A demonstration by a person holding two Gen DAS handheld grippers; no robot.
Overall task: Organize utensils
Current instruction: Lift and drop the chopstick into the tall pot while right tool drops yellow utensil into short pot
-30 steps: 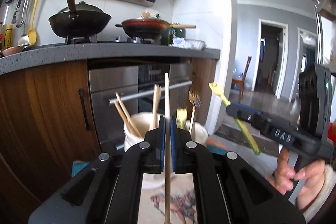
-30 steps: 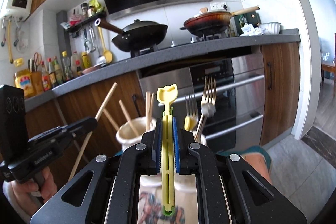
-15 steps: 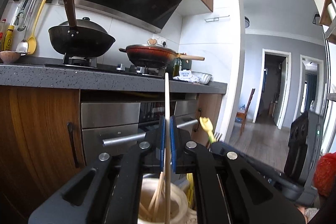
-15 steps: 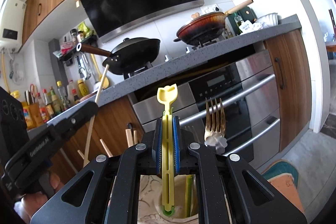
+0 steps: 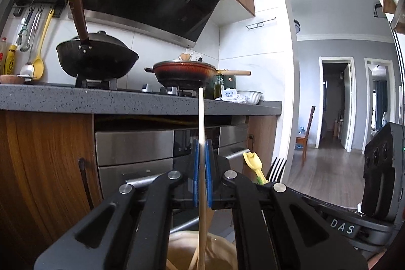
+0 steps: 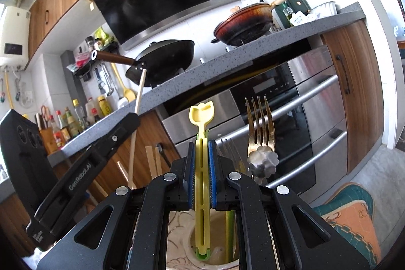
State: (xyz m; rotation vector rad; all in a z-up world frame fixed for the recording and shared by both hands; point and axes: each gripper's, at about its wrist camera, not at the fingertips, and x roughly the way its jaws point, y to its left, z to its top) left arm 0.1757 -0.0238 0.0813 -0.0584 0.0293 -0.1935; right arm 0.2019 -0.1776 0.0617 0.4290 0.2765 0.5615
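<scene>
Both tools have been lowered since a second ago. The wooden chopstick (image 5: 201, 143) is clenched upright by the left gripper (image 5: 201, 168) over its cream holder (image 5: 222, 252); the yellow utensil (image 6: 201, 168) is grasped by the right gripper (image 6: 201, 176), its tip inside the ceramic pot (image 6: 182, 239), seemingly for sorting by type

Left gripper (image 5: 201, 173) clamped on an upright wooden chopstick (image 5: 201, 133), cream holder (image 5: 215, 252) just below, yellow utensil (image 5: 254, 165) and dark fork tines (image 5: 278, 168) beside it, right gripper (image 5: 354, 214) alongside, black wok (image 5: 97, 57) on grey counter (image 5: 76, 99)
</scene>
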